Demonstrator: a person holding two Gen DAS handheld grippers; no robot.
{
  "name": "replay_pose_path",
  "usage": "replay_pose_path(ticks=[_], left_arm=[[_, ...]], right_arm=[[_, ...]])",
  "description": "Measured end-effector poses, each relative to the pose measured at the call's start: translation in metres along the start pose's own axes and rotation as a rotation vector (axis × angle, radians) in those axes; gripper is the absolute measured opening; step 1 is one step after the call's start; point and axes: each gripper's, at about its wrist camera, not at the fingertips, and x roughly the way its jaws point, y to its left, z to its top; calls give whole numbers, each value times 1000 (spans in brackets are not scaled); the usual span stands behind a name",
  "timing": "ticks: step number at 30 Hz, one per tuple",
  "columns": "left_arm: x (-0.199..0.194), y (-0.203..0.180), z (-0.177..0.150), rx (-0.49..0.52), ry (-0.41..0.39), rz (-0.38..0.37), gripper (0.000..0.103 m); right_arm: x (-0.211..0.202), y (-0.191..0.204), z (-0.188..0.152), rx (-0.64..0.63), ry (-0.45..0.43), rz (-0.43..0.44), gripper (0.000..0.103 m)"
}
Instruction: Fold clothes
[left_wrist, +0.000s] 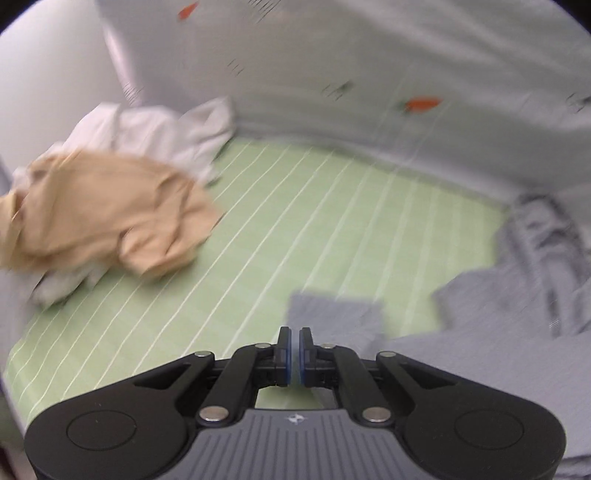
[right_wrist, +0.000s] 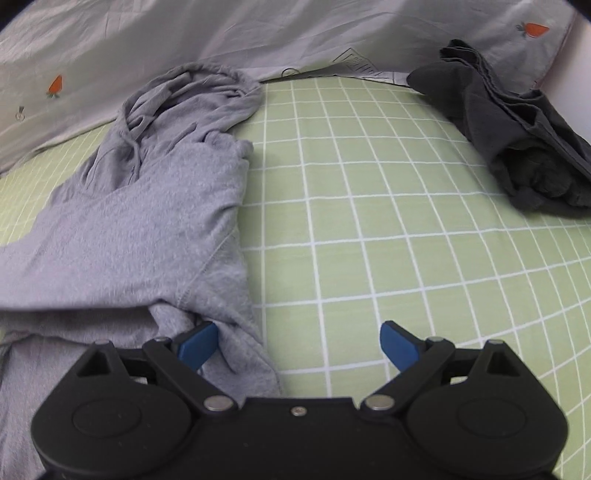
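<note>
Left gripper (left_wrist: 294, 338) — jaws nearly together, a thin gap, nothing between them, above the green checked sheet (left_wrist: 295, 221). Right gripper (right_wrist: 299, 339) — jaws wide apart, left pad touching the grey hoodie (right_wrist: 155, 221), which lies spread on the sheet. Beige garment (left_wrist: 110, 214) heaped on white clothes (left_wrist: 155, 129); dark garment (right_wrist: 517, 140) well apart.

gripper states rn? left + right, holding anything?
Left gripper: closed, nothing between the pads.
Right gripper: open, holding nothing; its left finger is at the edge of the grey hoodie.
</note>
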Motion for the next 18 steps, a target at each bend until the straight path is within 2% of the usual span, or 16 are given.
replay_pose_path(ticks=[2,3,5,6,8,10,16,18], left_arm=[[7,9,-13,-11,36,45,9],[10,16,-17,-35,51,38,9],[13,33,-22,-118,80,-41,14],[14,36,-23,-150,94,-93,21],[15,36,-24,-178,110,-177,28],[19,25,-22,-158,115,-214,40],[44,-20,-11,-53,129,-265,50],[53,-29,-9,-35,135,-268,50]], right_arm=[[1,0,0,-6,4,-10,96],[1,0,0,-3,6,-12,96],[1,-1,0,2,10,-15,96],[1,0,0,1,12,-18,96],[2,2,0,-7,17,-24,96],[1,5,0,-17,17,-31,96],[-8,13,3,-44,-11,-53,96],[-9,13,6,-39,-17,-57,96]])
